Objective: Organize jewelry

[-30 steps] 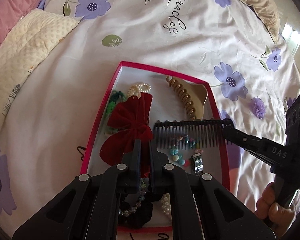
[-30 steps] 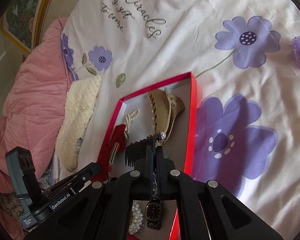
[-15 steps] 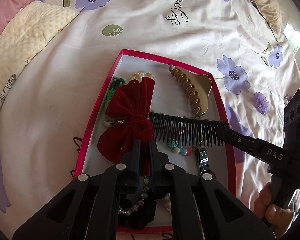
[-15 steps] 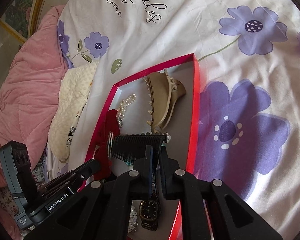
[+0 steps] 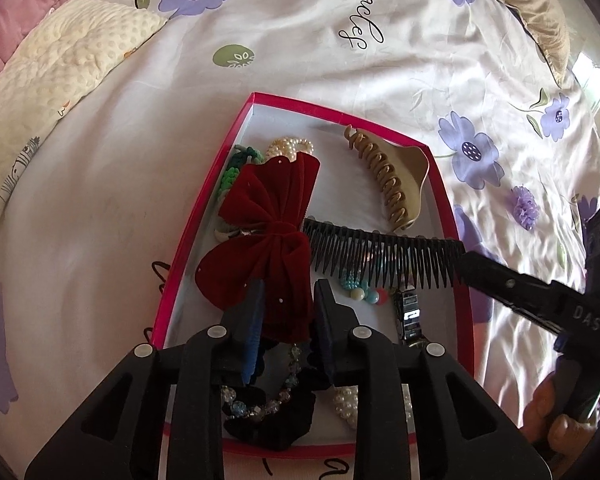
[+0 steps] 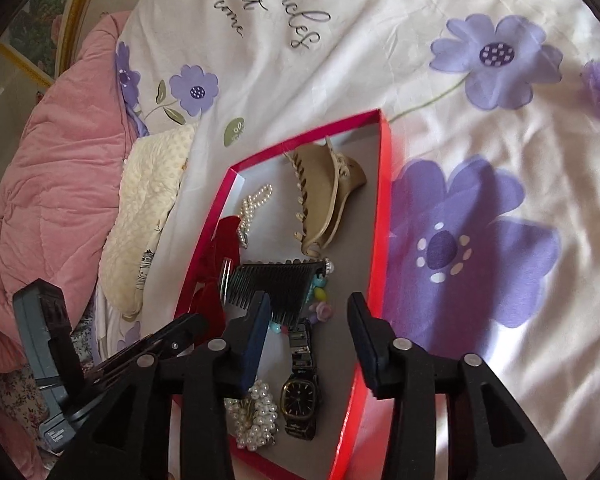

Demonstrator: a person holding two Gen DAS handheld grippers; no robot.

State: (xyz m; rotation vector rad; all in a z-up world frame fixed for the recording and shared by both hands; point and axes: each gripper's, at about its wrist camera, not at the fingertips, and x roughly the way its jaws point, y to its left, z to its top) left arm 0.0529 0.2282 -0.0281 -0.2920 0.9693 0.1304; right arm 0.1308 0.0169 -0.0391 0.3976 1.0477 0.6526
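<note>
Red tray (image 5: 204, 216) on floral bedsheet (image 5: 340, 92), holding jewelry & hair items.
- Left gripper (image 5: 288, 300): jaws opening, lower end of red velvet bow (image 5: 268, 240) btwn pads, not pressed; bow lies by tray's left edge.
- Right gripper (image 6: 308, 312): jaws opening, spread; black comb (image 6: 276, 284) lies just ahead at mid-tray, free of pads.
- Beige claw clip (image 5: 396, 176): far right corner.
- Pearl strand (image 6: 254, 208): far left corner.
- Watch (image 6: 300, 392), pearl cluster (image 6: 256, 412): near edge.
- Bead bracelet (image 5: 268, 396) on black scrunchie (image 5: 272, 424): near left corner.

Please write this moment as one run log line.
left gripper: opening over red bow | right gripper: opening, black comb released | both in red box
</note>
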